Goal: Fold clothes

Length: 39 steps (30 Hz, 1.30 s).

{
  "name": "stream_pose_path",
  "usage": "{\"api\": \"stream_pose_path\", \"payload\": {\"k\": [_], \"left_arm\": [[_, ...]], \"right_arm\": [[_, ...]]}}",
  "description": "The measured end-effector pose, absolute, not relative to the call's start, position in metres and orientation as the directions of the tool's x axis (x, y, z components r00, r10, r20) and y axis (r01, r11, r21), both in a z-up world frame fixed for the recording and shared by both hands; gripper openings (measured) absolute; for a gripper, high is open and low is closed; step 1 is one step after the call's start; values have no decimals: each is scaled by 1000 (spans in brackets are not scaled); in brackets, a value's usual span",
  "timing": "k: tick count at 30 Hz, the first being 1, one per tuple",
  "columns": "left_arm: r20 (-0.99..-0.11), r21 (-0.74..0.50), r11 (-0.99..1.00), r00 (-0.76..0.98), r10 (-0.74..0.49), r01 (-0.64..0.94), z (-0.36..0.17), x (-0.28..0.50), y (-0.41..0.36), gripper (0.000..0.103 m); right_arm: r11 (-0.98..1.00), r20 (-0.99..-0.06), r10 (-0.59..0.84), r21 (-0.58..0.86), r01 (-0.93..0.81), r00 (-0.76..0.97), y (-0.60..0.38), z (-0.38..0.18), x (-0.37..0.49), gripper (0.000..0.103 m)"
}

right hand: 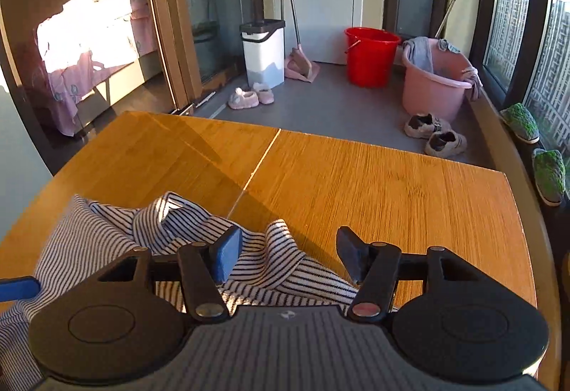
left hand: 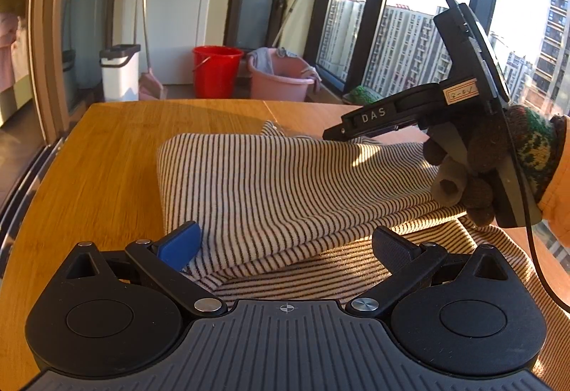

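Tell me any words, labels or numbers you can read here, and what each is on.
"DAS": white raised letters on the black arm of the right gripper, seen from the left wrist view.
Small white label on the same gripper, further back: handwritten marks, too small to read.
Nothing else bears readable text: the striped shirt, buckets and bin show none.

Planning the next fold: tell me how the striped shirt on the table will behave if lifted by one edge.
The striped shirt would probably go limp and drape, since it already lies in soft folds and wrinkles. It looks thin and light, so its stacked layers may slide apart. On the smooth wooden table it would likely drag along rather than stay put.
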State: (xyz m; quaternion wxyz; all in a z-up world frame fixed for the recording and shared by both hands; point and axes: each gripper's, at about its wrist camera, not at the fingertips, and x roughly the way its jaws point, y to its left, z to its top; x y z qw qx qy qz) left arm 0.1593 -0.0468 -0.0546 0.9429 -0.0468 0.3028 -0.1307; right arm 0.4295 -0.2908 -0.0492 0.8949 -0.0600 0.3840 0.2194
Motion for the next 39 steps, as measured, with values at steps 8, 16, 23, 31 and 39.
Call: {"api": "stream_pose_path", "payload": {"k": [8, 16, 23, 31, 39], "left_arm": [[-543, -207, 954, 785, -296, 216, -54, 159, -39, 103], [-452, -369, 921, 843, -293, 122, -13, 145, 33, 103], [-396, -479, 856, 822, -409, 195, 20, 137, 53, 103], [-358, -392, 898, 866, -350, 201, 34, 125, 20, 103], [-377, -301, 851, 765, -521, 431, 39, 104, -1, 103]], "right_arm": [[878, -708, 318, -32, -478, 631, -274, -53, 417, 23], [804, -528, 542, 99, -587, 654, -321, 31, 336, 9], [724, -538, 646, 208, -657, 541, -362, 15, 229, 9], [733, -616, 603, 177, -656, 507, -355, -29, 193, 9], [724, -651, 585, 148, -674, 485, -371, -19, 171, 13]]}}
